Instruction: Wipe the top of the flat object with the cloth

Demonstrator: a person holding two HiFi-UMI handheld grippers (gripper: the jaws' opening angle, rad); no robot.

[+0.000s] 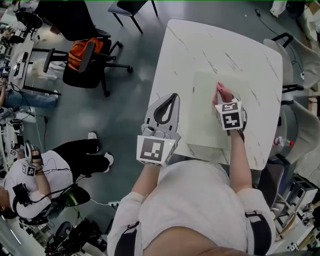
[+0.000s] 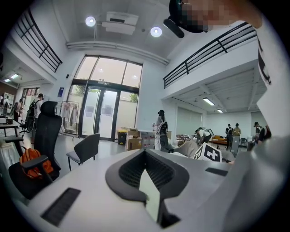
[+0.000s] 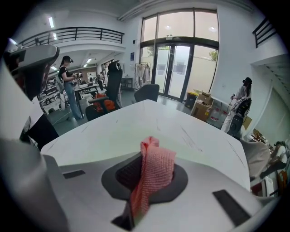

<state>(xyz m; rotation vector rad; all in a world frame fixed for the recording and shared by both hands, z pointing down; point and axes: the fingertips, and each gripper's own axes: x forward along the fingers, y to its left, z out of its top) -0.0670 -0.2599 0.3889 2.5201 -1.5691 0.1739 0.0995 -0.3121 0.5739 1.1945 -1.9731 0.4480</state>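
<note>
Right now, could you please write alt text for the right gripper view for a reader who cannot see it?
The right claw is shut on a pink cloth, which stands up above a pale green sheet on a white table. Glass doors, chairs and people fill the hall behind.

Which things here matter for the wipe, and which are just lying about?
For the job:
- pink cloth, clamped in the right gripper
- pale green flat sheet on the white table

Lying about:
- office chair with an orange bag
- dark chair beyond the table
- seated person on the floor side
</note>
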